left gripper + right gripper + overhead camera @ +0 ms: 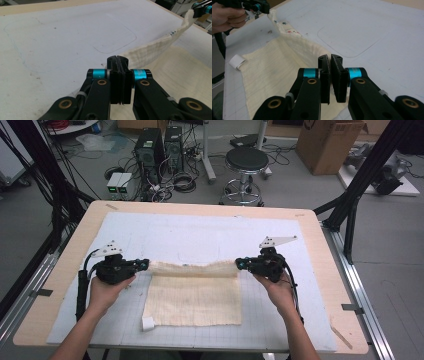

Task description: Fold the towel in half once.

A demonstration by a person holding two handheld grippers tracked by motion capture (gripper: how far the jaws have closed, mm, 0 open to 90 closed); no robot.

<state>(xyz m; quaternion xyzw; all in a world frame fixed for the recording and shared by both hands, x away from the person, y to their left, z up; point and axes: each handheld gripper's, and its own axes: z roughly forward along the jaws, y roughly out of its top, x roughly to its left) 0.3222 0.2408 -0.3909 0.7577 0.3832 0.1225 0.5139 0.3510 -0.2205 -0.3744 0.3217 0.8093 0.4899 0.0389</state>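
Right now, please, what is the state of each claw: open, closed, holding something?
Left claw: closed on the left corner of the cream cloth, at its folded-over edge.
Right claw: closed on the right corner of the same edge.

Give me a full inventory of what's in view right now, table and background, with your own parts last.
cloth: one, cream, middle of the mat, far edge lifted between the two grippers
tag: one, white, near-left corner of the cloth
mat: one, pale grey with grid lines, covering the table
table: one, light wood
stool: one, black seat, floor beyond the table
computer towers: two, black, floor at far left
cardboard box: one, brown, far right
left gripper: black, shut on the cloth's left corner
right gripper: black, shut on the cloth's right corner
hands: two, holding the grippers
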